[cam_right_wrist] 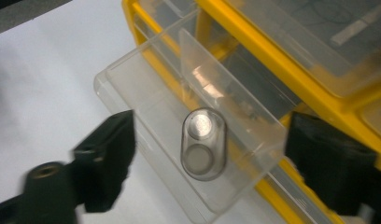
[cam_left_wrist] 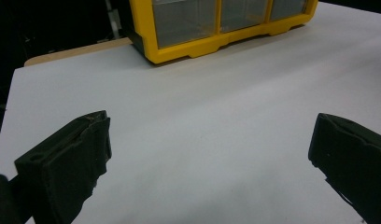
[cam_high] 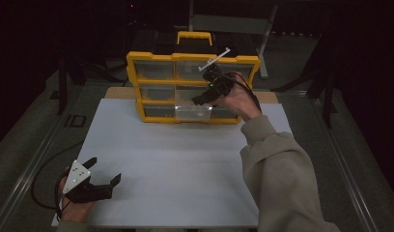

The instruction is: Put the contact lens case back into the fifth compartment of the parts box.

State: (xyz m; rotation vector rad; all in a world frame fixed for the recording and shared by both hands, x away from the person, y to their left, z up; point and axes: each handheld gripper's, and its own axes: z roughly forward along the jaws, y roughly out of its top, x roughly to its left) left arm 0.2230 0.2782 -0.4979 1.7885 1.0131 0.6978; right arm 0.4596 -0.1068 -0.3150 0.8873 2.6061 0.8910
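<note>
A yellow cabinet [cam_high: 132, 72] of clear drawers stands at the back of the white board [cam_high: 175, 159]. Its bottom middle drawer [cam_high: 192, 113] is pulled out. My right gripper [cam_high: 204, 98] hovers over that drawer, open. In the right gripper view the jaws of the right gripper [cam_right_wrist: 212, 140] stand wide apart on either side of the clear drawer [cam_right_wrist: 146, 102]. A small clear capsule [cam_right_wrist: 203, 144] with two round discs inside lies there, touched by neither jaw. My left gripper [cam_high: 104, 170] rests open near the board's front left corner. The left gripper [cam_left_wrist: 209, 140] has bare board between its jaws.
The cabinet [cam_left_wrist: 198, 46] has a yellow carry handle [cam_high: 194, 36] on top. A grey metal frame [cam_high: 233, 24] stands behind it in the dark. The board ends at a wooden table edge [cam_left_wrist: 76, 50] on the left. A black cable [cam_high: 40, 179] trails from the left gripper.
</note>
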